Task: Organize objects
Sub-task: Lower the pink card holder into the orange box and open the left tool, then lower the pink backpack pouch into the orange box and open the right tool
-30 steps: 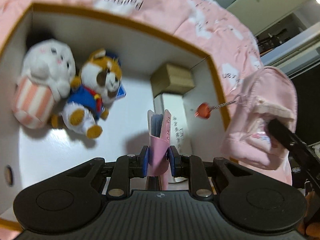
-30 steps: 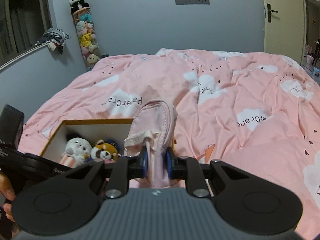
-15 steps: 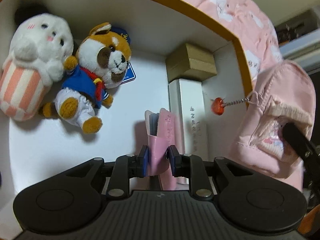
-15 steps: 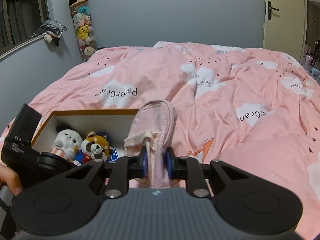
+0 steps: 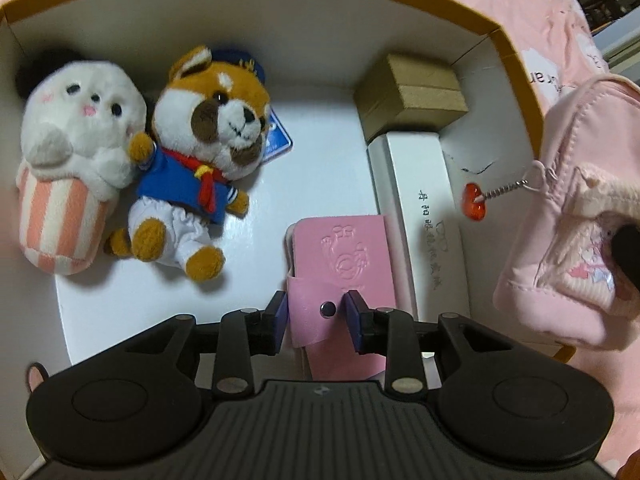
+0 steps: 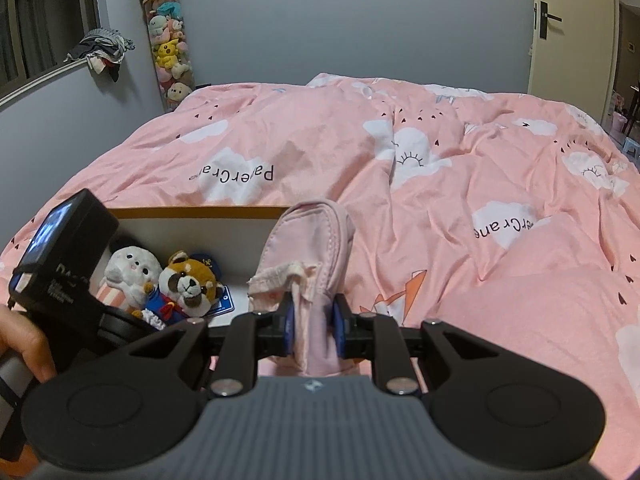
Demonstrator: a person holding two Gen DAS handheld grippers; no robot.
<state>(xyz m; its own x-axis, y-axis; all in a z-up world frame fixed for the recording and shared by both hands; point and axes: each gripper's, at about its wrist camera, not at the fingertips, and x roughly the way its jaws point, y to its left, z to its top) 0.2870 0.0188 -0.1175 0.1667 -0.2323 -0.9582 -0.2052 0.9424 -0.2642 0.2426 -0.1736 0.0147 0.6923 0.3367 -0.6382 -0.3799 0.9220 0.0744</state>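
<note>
The left gripper [image 5: 316, 312] points steeply down into the box [image 5: 256, 4], and its jaws are opening: the blue pads stand just clear on either side of the strap of the pink wallet [image 5: 342, 264], which lies flat on the box floor directly ahead of and beneath the fingertips. The right gripper [image 6: 312, 328] is clamped on the pink pouch [image 6: 308, 248], held up just outside the box's right wall.

The risk, as I judge it, is the strap: it sits between the parting pads, and if the gripper lifts at a slant a pad may catch the flap or its snap and drag the wallet askew against the white box [image 5: 416, 208] just right of the fingers. The pouch's red charm [image 5: 474, 202] dangles over that side and could snag too.

The wallet's long axis runs away from the fingers, strap end nearest them; its near edge is hidden, so it probably lies fully flat.
</note>
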